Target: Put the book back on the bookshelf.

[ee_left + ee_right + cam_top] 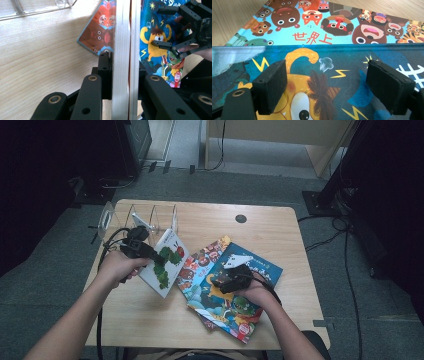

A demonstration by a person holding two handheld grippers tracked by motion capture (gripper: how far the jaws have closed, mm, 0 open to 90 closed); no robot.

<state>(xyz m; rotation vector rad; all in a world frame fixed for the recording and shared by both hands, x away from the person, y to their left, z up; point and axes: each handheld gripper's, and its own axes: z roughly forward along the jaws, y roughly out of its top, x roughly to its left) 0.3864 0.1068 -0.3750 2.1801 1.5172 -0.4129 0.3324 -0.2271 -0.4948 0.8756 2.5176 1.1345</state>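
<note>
Caterpillar book (167,262), white-covered with a green caterpillar and a red fruit on its front, sits left of centre in the high view, tilted up off the worktop (150,320) with one edge raised. In the left gripper view I see its thick pale page block (121,50) edge-on, running up the middle of the frame. My left tool (142,247) has it clamped: both black jaws press flat against the two sides of the book, so the tool is closed down to the book's thickness.

My right tool (231,279) rests lower right of centre in the high view, over a dark blue picture book (352,65) with a yellow cartoon creature and lightning bolts. Its jaws stand wide apart just above that cover, gripping nothing. Beneath the blue book lies another book with animal faces (317,17). A clear rack (135,217) stands at the upper left of the worktop.
</note>
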